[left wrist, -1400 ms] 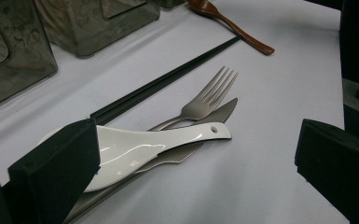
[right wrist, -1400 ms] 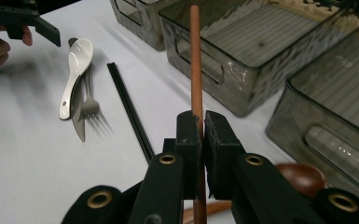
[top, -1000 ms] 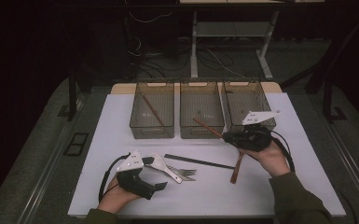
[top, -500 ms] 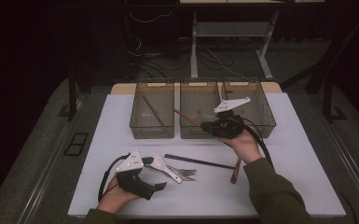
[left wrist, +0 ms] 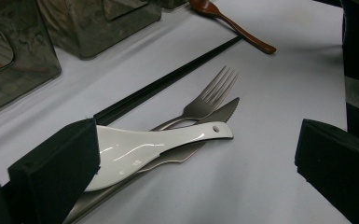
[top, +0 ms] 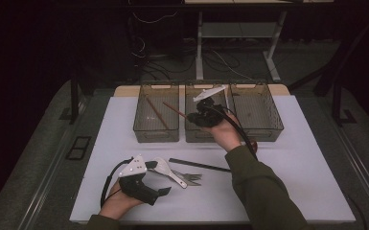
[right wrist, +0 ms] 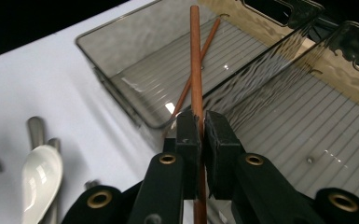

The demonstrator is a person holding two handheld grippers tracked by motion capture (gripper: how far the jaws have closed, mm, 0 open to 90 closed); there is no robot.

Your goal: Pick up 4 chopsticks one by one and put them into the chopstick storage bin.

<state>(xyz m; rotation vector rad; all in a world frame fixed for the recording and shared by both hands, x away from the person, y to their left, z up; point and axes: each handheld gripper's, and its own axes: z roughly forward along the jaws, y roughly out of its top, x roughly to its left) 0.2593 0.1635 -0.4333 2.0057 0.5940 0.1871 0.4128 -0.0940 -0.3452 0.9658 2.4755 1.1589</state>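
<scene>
My right gripper [top: 191, 116] [right wrist: 199, 123] is shut on a brown chopstick [top: 173, 108] [right wrist: 195, 56]. It hovers over the middle bin [top: 202, 138], and the stick's far end reaches over the left bin [top: 155, 136] [right wrist: 135, 42]. Inside that left bin lies a second brown chopstick [top: 156, 115] [right wrist: 186, 88]. My left gripper [top: 159, 178] [left wrist: 196, 140] rests open near the table's front left, its jaws on either side of a white spoon [top: 165, 170] [left wrist: 168, 140]. The spoon lies on a fork [left wrist: 210, 95] and a knife [left wrist: 224, 109].
A black chopstick [top: 199, 165] [left wrist: 168, 81] lies beside the cutlery pile [top: 189, 178]. A wooden spoon [left wrist: 233, 25] lies farther out, partly under the right forearm. The right bin [top: 259, 129] stands at the back right. The white mat [top: 311, 182] ends near the front edge.
My right gripper has carried the brown chopstick leftward, from over the right bin to over the middle bin. The left gripper has stayed where it was.
</scene>
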